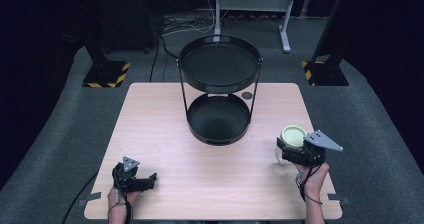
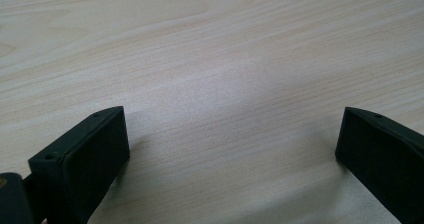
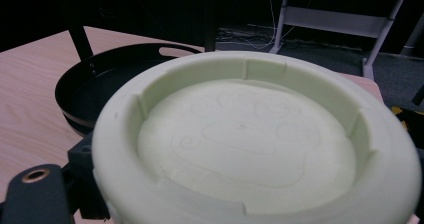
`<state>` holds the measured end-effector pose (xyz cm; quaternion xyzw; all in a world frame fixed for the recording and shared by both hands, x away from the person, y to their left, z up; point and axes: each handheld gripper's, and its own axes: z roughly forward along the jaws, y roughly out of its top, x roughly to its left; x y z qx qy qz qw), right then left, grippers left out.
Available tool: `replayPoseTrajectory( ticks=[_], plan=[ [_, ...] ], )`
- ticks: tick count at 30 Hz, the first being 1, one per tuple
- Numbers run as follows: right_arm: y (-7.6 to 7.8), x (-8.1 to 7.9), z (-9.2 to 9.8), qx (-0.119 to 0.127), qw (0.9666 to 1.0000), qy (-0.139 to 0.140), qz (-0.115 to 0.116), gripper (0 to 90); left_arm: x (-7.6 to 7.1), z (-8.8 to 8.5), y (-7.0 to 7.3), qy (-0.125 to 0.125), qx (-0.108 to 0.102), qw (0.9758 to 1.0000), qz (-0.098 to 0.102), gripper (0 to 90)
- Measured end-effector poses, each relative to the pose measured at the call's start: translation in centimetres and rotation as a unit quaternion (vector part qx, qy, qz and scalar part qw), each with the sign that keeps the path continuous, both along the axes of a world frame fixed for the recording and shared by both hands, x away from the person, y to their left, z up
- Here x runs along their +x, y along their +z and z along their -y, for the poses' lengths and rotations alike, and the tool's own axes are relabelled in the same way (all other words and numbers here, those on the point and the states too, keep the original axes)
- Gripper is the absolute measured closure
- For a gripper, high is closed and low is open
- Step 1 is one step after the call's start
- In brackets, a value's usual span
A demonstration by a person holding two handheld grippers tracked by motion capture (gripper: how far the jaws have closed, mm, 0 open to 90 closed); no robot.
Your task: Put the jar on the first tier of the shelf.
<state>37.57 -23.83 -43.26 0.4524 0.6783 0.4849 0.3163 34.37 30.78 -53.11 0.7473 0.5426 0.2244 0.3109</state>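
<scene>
A: Where is the pale green lid [image 1: 293, 134]?
B: Clamped in the right gripper [image 1: 291, 149], above the wooden table's [image 1: 165, 134] right side, near the black two-tier tray [image 1: 218, 91].
A: And the left gripper [image 1: 144, 180]?
B: Jaws apart, holding nothing, low over the near-left table.

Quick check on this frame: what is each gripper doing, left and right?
Left gripper: open, jaws wide apart over bare table, holding nothing.
Right gripper: shut on the pale green lid, held near the table's right edge.
</scene>
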Motion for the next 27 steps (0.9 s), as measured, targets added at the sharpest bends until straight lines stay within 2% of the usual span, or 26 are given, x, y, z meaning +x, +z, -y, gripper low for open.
replayPoseTrajectory(
  ticks=[10, 27],
  plan=[
    [1.0, 0.6, -0.9, 0.003, 0.9999, 0.012, 0.009, 11.0, 0.0, 0.0, 0.0, 0.0, 0.0, 1.0, 0.0, 0.4],
    [1.1, 1.8, -2.7, 0.005, 0.9995, 0.028, 0.01, 11.0, 0.0, 0.0, 0.0, 0.0, 0.0, 1.0, 0.0, 0.5]
  ],
)
